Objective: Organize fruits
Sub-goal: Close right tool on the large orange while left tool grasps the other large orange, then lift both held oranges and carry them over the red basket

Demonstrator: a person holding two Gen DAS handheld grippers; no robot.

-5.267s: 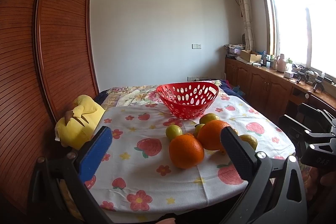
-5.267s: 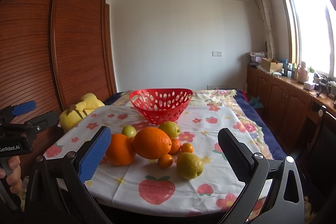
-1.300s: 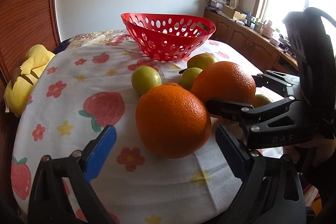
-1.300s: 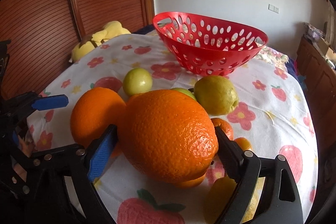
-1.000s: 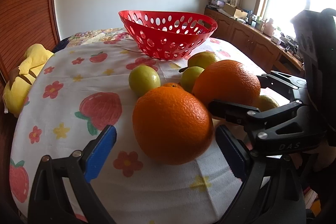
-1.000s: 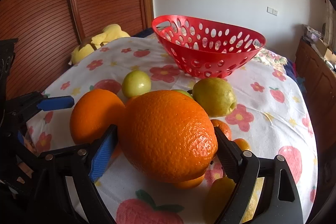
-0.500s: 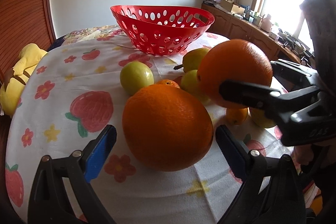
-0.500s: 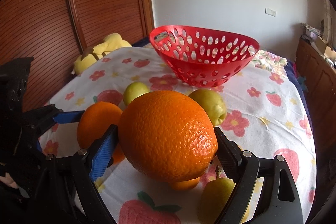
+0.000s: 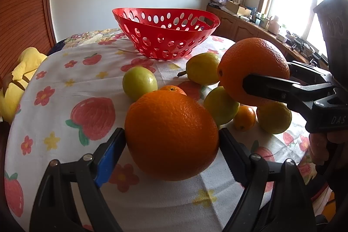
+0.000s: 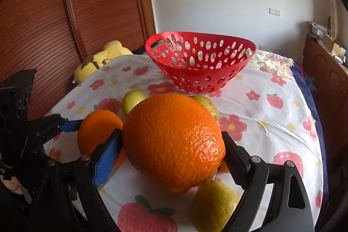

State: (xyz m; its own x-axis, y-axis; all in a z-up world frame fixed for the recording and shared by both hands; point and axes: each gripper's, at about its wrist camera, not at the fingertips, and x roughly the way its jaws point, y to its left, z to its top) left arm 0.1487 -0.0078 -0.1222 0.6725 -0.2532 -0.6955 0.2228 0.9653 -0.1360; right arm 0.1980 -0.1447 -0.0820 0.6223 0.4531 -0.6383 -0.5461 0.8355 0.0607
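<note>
A large orange [image 9: 171,136] rests on the flowered tablecloth [image 9: 65,84] between the fingers of my left gripper [image 9: 171,134]. Its jaws are closing and both pads touch the peel. My right gripper [image 10: 171,135] is shut on a second large orange [image 10: 174,140] and holds it above the cloth. That same orange [image 9: 254,71] hangs at the right of the left wrist view. The red perforated basket [image 9: 165,45] stands behind the fruit, with nothing showing inside. The left gripper's orange [image 10: 97,127] shows at the left of the right wrist view, beside a blue finger [image 10: 69,125].
Several yellow-green fruits [image 9: 140,83] and small tangerines [image 9: 244,117] lie between the oranges and the basket. A yellow plush toy [image 10: 102,58] sits off the table's left edge, by the brown slatted wardrobe door [image 10: 43,25]. A wooden cabinet [image 9: 250,29] runs under the window.
The right gripper has lifted its orange off the cloth. The left gripper's jaws have closed in until both pads meet the near orange.
</note>
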